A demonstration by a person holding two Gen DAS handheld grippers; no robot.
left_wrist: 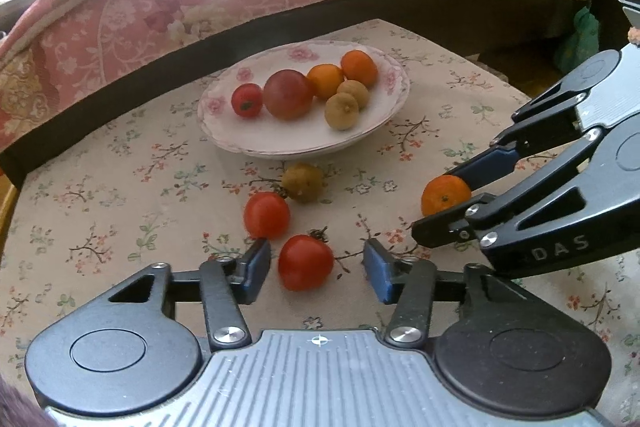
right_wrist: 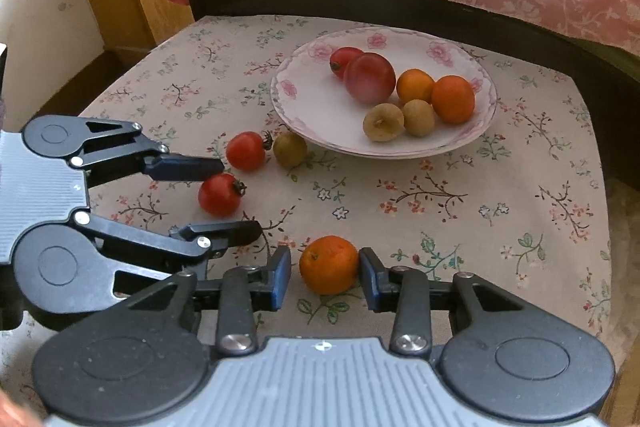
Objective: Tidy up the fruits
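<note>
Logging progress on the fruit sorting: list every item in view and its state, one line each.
Plate: on the table, holds six fruits.
Near tomato: on the cloth, between the open fingers of the left tool.
Far tomato: loose on the cloth.
Green-brown fruit: on the cloth beside the plate.
Orange: on the cloth, between the open fingers of the right tool.

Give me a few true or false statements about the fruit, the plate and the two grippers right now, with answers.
1. The plate holds six fruits. True.
2. The left gripper is shut on a tomato. False: it is open, with the tomato between its fingers.
3. The right gripper brackets an orange on the tablecloth. True.
4. All tomatoes are on the plate. False: two lie on the cloth.
</note>
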